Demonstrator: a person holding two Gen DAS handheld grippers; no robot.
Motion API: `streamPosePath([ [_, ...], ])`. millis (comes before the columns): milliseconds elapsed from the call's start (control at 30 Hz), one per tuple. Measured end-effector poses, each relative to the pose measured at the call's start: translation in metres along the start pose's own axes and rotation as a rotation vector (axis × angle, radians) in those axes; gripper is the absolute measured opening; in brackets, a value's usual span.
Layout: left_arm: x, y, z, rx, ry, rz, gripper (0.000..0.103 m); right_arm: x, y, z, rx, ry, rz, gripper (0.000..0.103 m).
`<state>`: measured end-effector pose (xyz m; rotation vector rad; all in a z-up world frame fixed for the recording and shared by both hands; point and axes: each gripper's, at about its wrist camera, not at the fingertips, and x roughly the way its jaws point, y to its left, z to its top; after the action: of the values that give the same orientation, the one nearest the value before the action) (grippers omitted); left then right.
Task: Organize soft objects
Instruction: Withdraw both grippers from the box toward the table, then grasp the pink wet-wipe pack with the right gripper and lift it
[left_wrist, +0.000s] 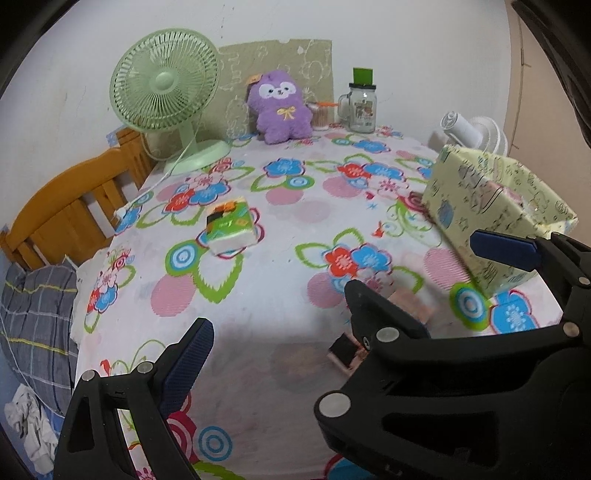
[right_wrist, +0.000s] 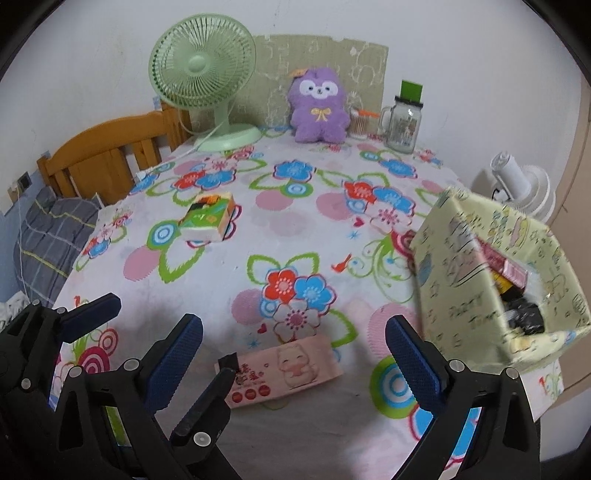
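A purple plush toy (left_wrist: 279, 107) (right_wrist: 319, 110) sits at the table's far edge. A green tissue pack (left_wrist: 231, 225) (right_wrist: 208, 218) lies left of centre. A pink tissue pack (right_wrist: 282, 371) lies near the front, just ahead of my right gripper (right_wrist: 293, 350), which is open and empty; in the left wrist view the pack (left_wrist: 410, 304) is partly hidden behind the right gripper's finger. My left gripper (left_wrist: 277, 321) is open and empty above the near table; it shows at the lower left of the right wrist view (right_wrist: 170, 336). A yellow-green patterned box (left_wrist: 491, 210) (right_wrist: 495, 280) stands at the right, open, with items inside.
A green desk fan (left_wrist: 166, 99) (right_wrist: 207, 85) stands far left, its cord running off the left edge. A glass mug jar (left_wrist: 362, 107) (right_wrist: 402, 125) and a toothpick holder (right_wrist: 358, 123) stand far right. A white fan (right_wrist: 524, 188) and wooden headboard (left_wrist: 74, 206) flank the floral-clothed table (left_wrist: 277, 258).
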<state>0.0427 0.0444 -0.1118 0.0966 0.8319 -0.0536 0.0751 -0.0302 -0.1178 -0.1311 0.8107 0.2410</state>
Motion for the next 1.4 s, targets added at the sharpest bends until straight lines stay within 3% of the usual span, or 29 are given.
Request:
streamPosePath([
  [633,0.028,0.016,-0.029,0.0,0.08,-0.002,0.095,0.038,0.012,-0.032,0.138,0.15,-0.037,0.099],
  [833,0.033,0.021,-0.031,-0.007,0.092,-0.01,0.095,0.048,0.018,-0.032,0.154,0.174,-0.03,0.094],
  [933,0.037,0.025,-0.031,-0.02,0.098,-0.012,0.095,0.05,0.021,-0.03,0.146,0.159,-0.047,0.089],
  [1033,0.04,0.027,-0.029,-0.032,0.104,-0.025,0.095,0.053,0.021,-0.027,0.134,0.14,-0.065,0.077],
  [1200,0.044,0.027,-0.025,-0.033,0.109,-0.034,0.095,0.056,0.019,-0.021,0.108,0.122,-0.075,0.05],
  [1400,0.051,0.027,-0.014,-0.02,0.115,-0.014,0.095,0.064,0.015,-0.009,0.108,0.127,-0.041,0.046],
])
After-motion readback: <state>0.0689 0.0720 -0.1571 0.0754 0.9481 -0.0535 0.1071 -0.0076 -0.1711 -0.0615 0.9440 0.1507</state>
